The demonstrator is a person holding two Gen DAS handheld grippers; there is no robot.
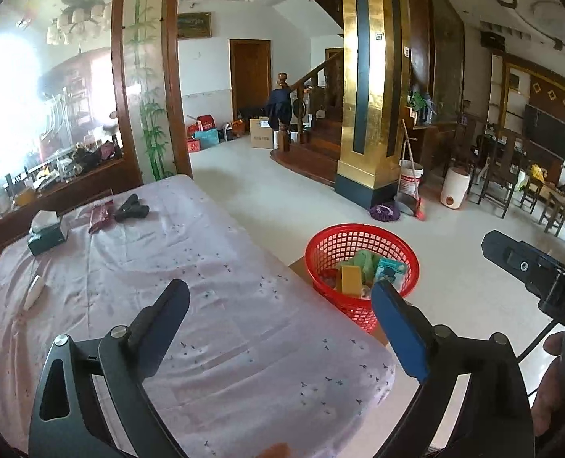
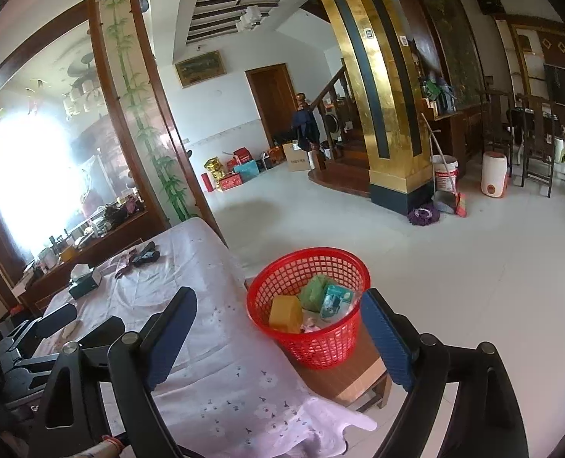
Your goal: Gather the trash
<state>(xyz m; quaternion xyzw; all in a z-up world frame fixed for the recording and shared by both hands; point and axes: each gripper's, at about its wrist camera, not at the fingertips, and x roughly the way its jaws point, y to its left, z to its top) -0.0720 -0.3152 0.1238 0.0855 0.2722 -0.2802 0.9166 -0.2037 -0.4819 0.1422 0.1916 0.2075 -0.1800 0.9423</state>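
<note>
A red mesh basket [image 1: 362, 263] [image 2: 309, 313] stands on a low wooden stool beside the table's right edge. It holds a yellow box [image 2: 285, 313], a green packet [image 2: 313, 292] and a teal box [image 2: 334, 299]. My left gripper [image 1: 280, 305] is open and empty above the pink tablecloth [image 1: 175, 290]. My right gripper [image 2: 278, 318] is open and empty, just in front of the basket. A small white item [image 1: 33, 292] lies at the cloth's left edge. A dark red wrapper [image 1: 100, 218] lies at the far end.
A tissue box [image 1: 47, 232] and a black clip-like object [image 1: 131, 208] sit at the table's far end. A wooden sideboard with clutter [image 1: 53, 175] stands to the left. White tiled floor [image 2: 454, 267] spreads to the right, with a gold pillar [image 1: 374, 114], mop and bucket [image 1: 410, 179].
</note>
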